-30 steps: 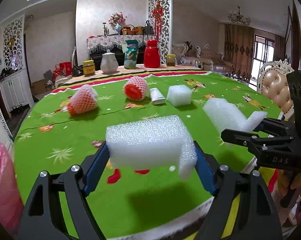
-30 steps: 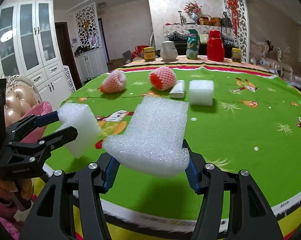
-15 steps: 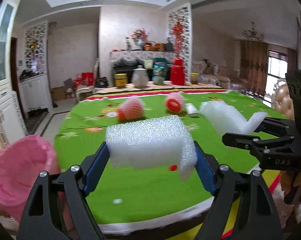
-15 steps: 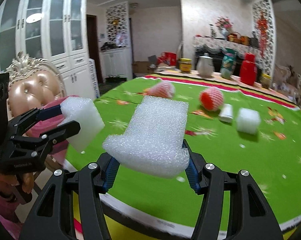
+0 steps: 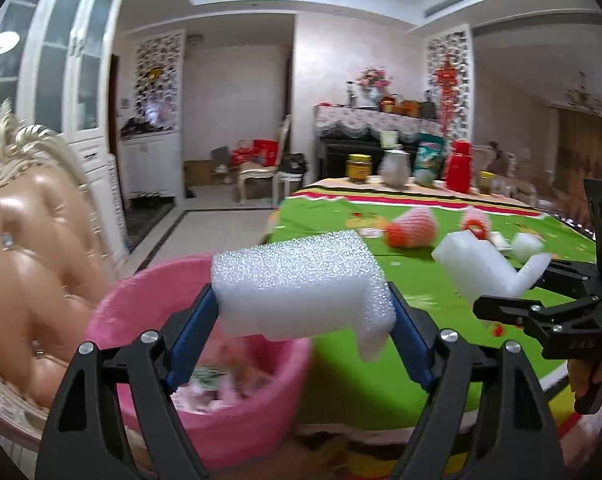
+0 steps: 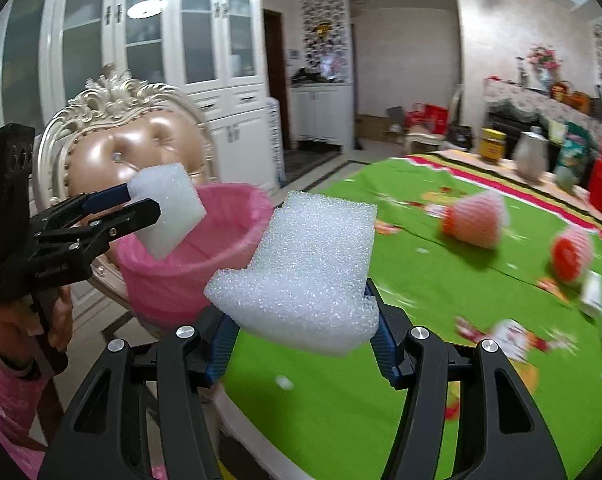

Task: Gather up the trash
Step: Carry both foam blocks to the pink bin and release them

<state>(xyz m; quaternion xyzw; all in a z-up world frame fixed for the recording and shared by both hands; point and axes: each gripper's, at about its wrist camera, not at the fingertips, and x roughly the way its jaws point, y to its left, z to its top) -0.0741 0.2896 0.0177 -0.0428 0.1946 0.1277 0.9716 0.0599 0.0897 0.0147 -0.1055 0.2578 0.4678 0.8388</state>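
A bin (image 5: 149,296) is set on a chair (image 5: 29,248), just off the near left edge of the table (image 5: 381,376). One foam block (image 5: 301,288) is held between the left gripper (image 5: 301,344) fingers, partly above the bin's rim; a second foam block (image 6: 305,276) is held in the right gripper (image 6: 301,344) over the table's near edge. Two netted fruits (image 5: 415,228) are placed mid-table, with a foam cube (image 5: 527,246) to their right. Jars and a jug (image 5: 397,168) are lined along the far edge.
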